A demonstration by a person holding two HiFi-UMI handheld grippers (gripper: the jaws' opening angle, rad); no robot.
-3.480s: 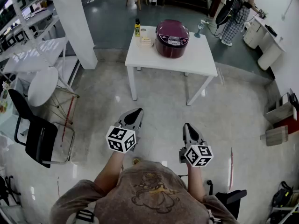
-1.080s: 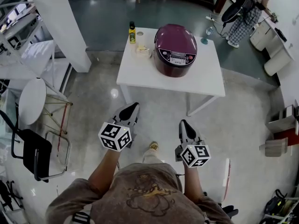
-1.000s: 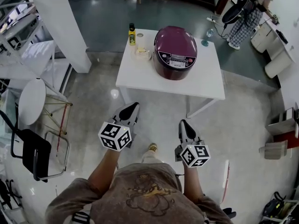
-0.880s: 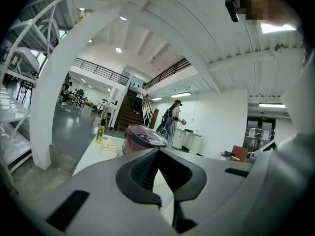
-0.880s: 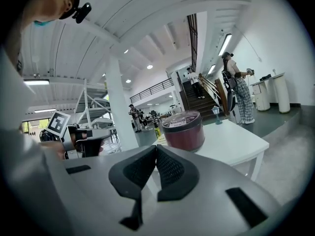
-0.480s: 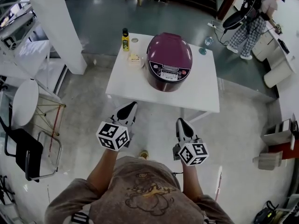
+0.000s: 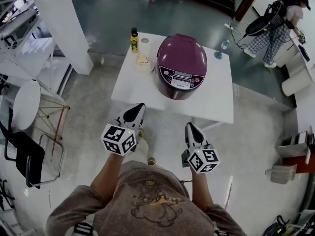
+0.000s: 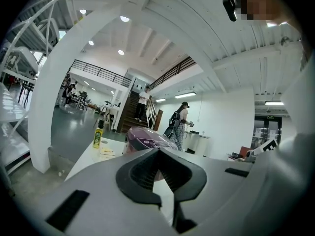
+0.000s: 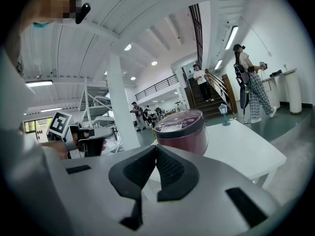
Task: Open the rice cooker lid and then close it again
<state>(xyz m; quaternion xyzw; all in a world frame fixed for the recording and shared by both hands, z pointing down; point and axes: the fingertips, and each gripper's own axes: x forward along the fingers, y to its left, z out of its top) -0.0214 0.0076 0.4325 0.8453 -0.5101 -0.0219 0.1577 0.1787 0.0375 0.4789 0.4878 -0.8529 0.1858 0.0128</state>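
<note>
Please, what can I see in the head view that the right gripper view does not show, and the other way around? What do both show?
Only the head view shows the black chair, the round white table and the person's brown shirt.

Only the right gripper view shows the ceiling lamps and a person on the stairs.

Both show the purple rice cooker, lid closed, on the white table. They also share the person in checked trousers and the right claw, shut and empty.
</note>
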